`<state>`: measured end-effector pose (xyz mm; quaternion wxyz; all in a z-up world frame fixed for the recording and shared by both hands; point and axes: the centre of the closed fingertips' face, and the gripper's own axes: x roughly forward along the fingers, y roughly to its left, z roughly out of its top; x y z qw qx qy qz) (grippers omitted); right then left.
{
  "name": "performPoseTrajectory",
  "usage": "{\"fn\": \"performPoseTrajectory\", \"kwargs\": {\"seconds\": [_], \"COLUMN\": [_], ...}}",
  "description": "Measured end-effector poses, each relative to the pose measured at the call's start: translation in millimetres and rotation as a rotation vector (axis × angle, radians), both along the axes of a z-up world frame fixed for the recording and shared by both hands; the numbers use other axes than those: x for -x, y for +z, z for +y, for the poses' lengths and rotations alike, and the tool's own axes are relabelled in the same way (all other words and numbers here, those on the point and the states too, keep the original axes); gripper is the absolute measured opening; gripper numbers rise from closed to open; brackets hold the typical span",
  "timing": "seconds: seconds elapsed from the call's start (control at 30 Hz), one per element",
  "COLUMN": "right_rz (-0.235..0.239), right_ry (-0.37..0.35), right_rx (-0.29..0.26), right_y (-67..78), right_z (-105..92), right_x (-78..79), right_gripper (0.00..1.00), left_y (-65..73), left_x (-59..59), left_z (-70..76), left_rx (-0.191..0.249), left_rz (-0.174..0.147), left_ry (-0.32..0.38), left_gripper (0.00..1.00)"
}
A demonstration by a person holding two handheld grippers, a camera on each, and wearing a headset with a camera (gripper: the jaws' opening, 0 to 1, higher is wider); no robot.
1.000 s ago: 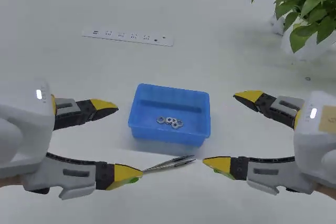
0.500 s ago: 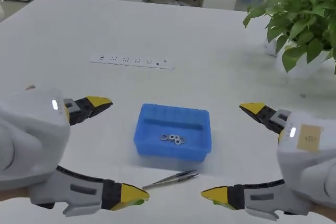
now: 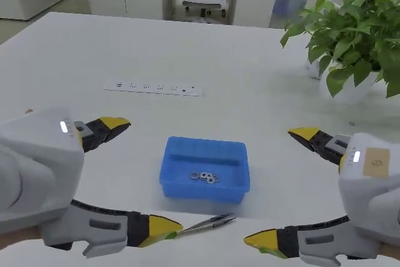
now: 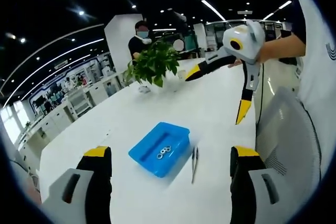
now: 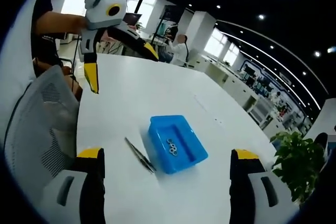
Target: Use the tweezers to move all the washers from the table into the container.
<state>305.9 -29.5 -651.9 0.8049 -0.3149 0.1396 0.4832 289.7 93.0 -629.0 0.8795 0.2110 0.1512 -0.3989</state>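
Washers (image 3: 205,177), about four, lie close together in one blue box (image 3: 203,192) on the white surface (image 3: 250,79). One pair of tweezers (image 3: 209,222) lies just in front of the box. Left claw (image 3: 153,174) and right claw (image 3: 269,186) are wide and hold nothing. One plant (image 3: 350,35) and one power strip (image 3: 153,87) sit farther back.
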Motion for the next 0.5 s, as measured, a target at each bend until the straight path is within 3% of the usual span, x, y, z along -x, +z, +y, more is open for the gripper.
{"fn": "performPoseTrajectory", "kwargs": {"seconds": [0.1,0.2,0.3,0.4,0.5], "right_rz": [0.004,0.013,0.011,0.031,0.050], "right_ry": [0.000,0.003,0.019,0.027,0.038], "right_rx": [-0.001,-0.006,-0.001,-0.009,-0.001], "right_y": [1.0,1.4,1.2,-0.6,-5.5], "right_z": [0.1,2.5,5.6,8.1,8.3], "right_x": [0.4,1.9,4.6,7.6,11.2], "right_gripper": [1.00,1.00,1.00,1.00,0.99], "left_y": [-2.6,-1.6,3.1,-0.8,-4.6], "left_x": [0.4,1.6,5.6,6.9,10.1], "left_z": [3.2,4.3,0.0,3.6,5.2], "left_rx": [-0.024,-0.017,0.060,0.008,-0.018], "left_rz": [0.002,0.008,0.039,0.027,0.040], "left_ry": [0.001,0.007,0.014,0.016,0.013], "left_gripper": [0.99,0.99,0.99,0.99,0.99]}}
